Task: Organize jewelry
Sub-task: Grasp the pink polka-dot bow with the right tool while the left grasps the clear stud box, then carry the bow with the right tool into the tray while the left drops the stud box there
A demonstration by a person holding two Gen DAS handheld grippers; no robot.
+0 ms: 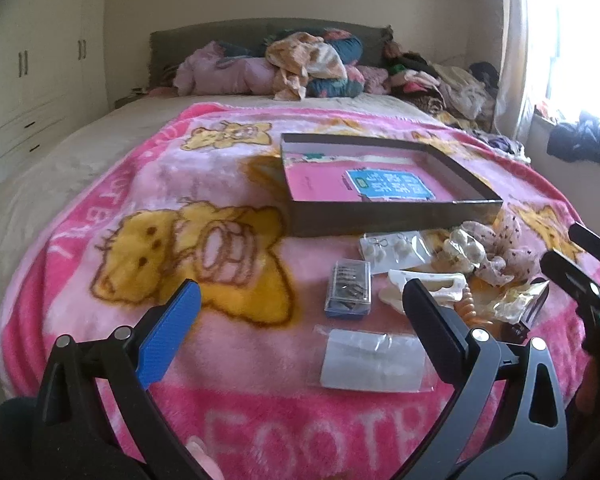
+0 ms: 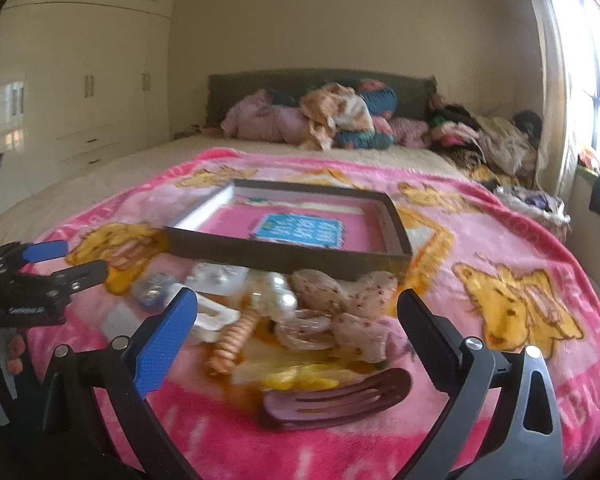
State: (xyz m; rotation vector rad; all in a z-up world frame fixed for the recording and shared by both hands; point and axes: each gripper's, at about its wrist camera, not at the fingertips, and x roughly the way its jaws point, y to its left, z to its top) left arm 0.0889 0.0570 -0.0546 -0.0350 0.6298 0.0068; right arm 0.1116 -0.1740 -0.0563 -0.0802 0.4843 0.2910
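A shallow dark box (image 1: 380, 216) with a pink inside lies open on the pink blanket; it also shows in the right wrist view (image 2: 284, 254). In front of it lie a clear case of hairpins (image 1: 349, 289), an earring card (image 1: 392, 249), a clear bag with earrings (image 1: 374, 360), a white hair claw (image 1: 428, 285), an orange coil tie (image 2: 230, 344), a dotted scrunchie (image 2: 340, 300) and a dark red hair clip (image 2: 332, 402). My left gripper (image 1: 300, 312) is open above the bag. My right gripper (image 2: 296, 320) is open above the pile.
The pink teddy-bear blanket (image 1: 160, 184) covers a bed. Pillows and clothes (image 1: 300, 64) are heaped at the headboard and along the right side. White wardrobes (image 1: 40, 64) stand at the left. A bright window (image 1: 572, 40) is at the right.
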